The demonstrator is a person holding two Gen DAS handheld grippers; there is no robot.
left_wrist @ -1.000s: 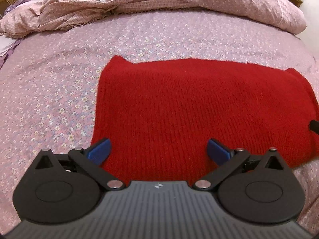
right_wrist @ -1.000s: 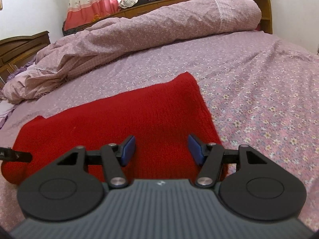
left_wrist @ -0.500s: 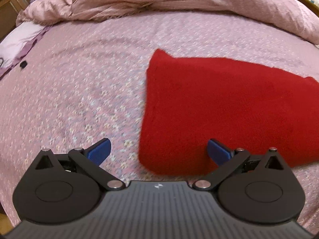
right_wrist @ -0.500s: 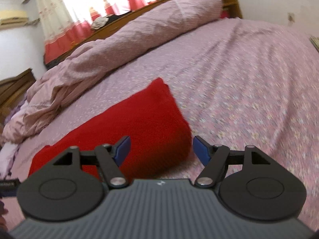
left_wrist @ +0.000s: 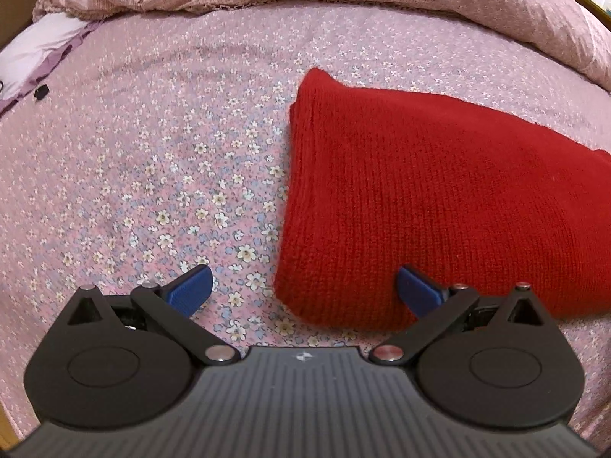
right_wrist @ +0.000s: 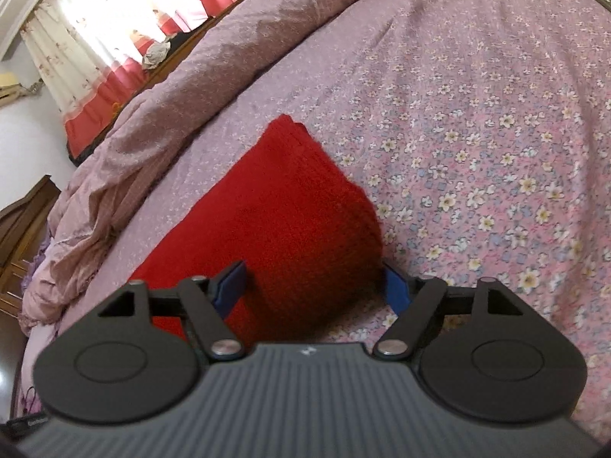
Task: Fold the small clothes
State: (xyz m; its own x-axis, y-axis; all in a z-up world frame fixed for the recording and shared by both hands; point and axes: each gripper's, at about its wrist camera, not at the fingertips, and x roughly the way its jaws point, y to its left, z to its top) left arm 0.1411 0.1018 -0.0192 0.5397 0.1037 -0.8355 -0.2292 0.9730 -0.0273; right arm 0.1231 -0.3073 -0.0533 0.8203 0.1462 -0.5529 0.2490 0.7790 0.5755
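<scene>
Only right wrist view shows curtains [right_wrist: 95, 76]; red knit [right_wrist: 275, 210] in both.

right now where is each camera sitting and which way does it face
Left wrist: rides on the left gripper, low over the flowered bedsheet, facing the red knit garment's left end; only its open blue-tipped fingers show.
Right wrist: rides on the right gripper, tilted, facing the garment's right end toward the rumpled quilt and curtained window; its open fingers straddle the near corner.
Shared: the garment, sheet and quilt; neither shows the other gripper.
</scene>
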